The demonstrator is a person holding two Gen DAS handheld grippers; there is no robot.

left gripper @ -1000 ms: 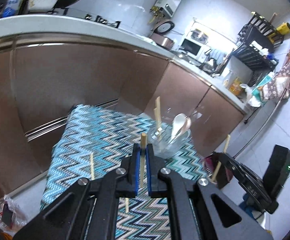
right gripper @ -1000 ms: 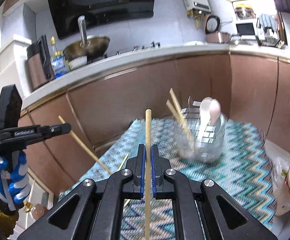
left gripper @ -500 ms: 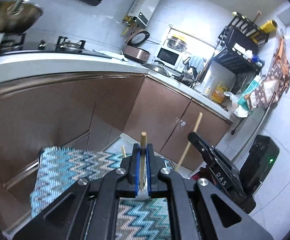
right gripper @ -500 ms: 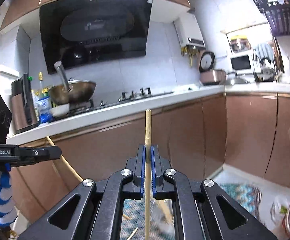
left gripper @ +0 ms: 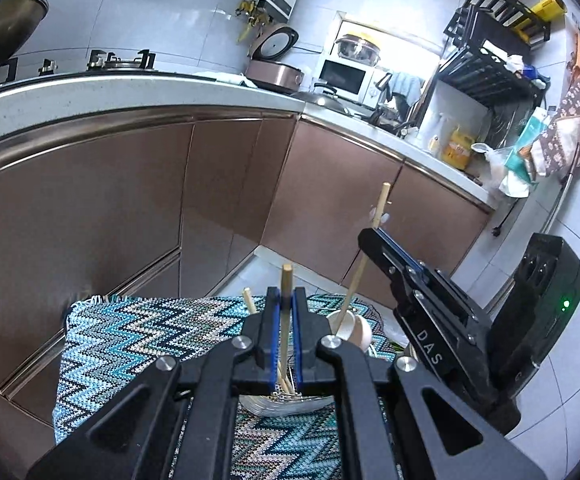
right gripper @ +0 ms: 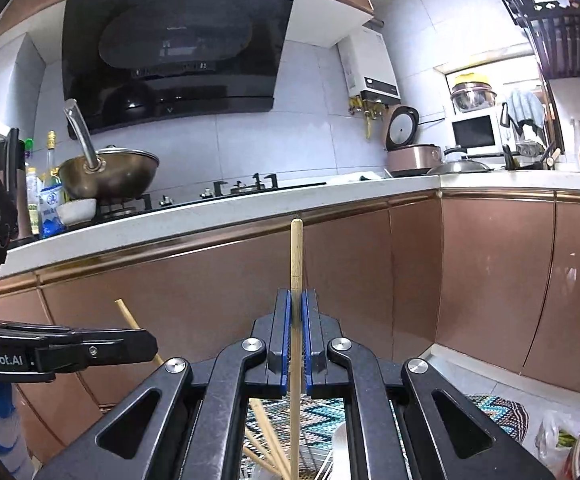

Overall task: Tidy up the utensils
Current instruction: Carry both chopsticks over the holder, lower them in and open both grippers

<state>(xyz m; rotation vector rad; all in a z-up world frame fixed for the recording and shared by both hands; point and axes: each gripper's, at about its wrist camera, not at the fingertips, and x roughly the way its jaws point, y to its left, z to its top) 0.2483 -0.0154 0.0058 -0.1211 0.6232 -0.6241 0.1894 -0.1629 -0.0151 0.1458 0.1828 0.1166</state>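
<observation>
My left gripper [left gripper: 285, 300] is shut on a wooden chopstick [left gripper: 286, 280] that stands upright between its blue pads. Below it the glass utensil jar [left gripper: 290, 402] holds chopsticks and a white spoon [left gripper: 350, 330]. My right gripper [right gripper: 297, 304] is shut on another wooden chopstick [right gripper: 296, 248], upright, its lower end reaching down into the jar [right gripper: 290, 468]. In the left wrist view the right gripper [left gripper: 374, 236] sits just right of the jar with its chopstick [left gripper: 382, 204]. In the right wrist view the left gripper [right gripper: 146, 346] shows at the left with its chopstick [right gripper: 128, 316].
The jar stands on a blue zigzag cloth [left gripper: 130, 340] over a small table. Brown kitchen cabinets [right gripper: 490, 280] and a white counter [right gripper: 210, 216] with a wok [right gripper: 110, 176] lie behind. A bag [right gripper: 558, 436] lies on the floor at the right.
Both grippers have risen and moved over the jar, tilting upward so the table drops low in view. Both still hold their chopsticks, and the right one's lower end now reaches into the jar.
</observation>
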